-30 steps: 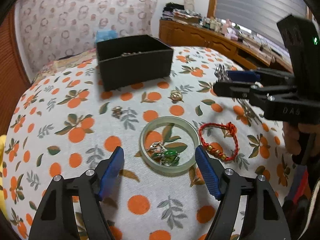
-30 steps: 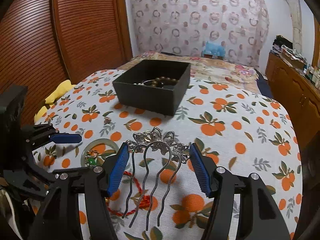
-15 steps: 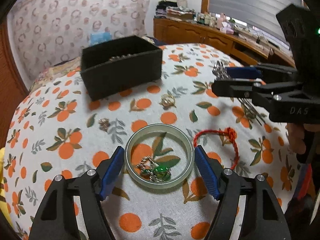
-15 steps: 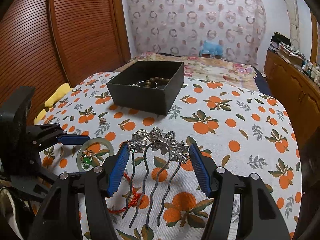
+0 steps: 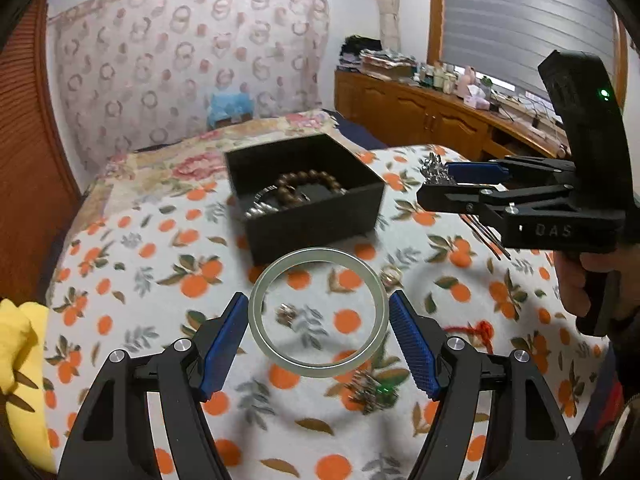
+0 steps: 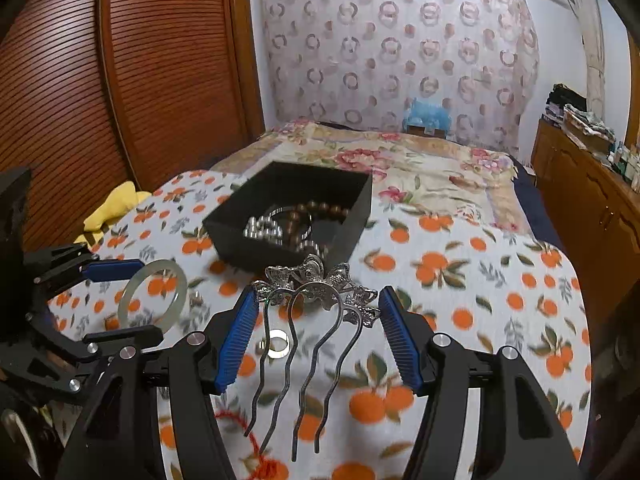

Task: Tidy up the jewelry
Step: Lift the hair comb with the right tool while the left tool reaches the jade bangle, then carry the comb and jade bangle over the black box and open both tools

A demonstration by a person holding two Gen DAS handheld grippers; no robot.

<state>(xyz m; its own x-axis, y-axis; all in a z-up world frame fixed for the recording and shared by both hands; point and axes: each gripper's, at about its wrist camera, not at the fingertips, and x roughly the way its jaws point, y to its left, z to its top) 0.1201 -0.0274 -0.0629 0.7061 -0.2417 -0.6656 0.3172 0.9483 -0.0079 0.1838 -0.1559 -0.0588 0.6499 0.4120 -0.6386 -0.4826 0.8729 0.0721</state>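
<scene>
Louvered wooden doors [image 6: 120,92], patterned curtain [image 6: 400,52], possibly cluttered sideboard [image 5: 440,116]

Pale bangle [image 5: 318,312] between left gripper [image 5: 318,334] fingers [image 5: 412,350]

a pale green jade bangle [image 5: 318,312] is held off the cloth, its ring nearly facing the left camera. a silver hair comb [image 6: 314,320] with an ornate flowery top and four wavy prongs hangs prongs toward the right camera. the open black box [image 5: 308,196] holds brown beads and silver pieces. a red cord bracelet [image 5: 476,330], a green-stone brooch [image 5: 374,390] and small charms lie on the orange-print cloth.
</scene>
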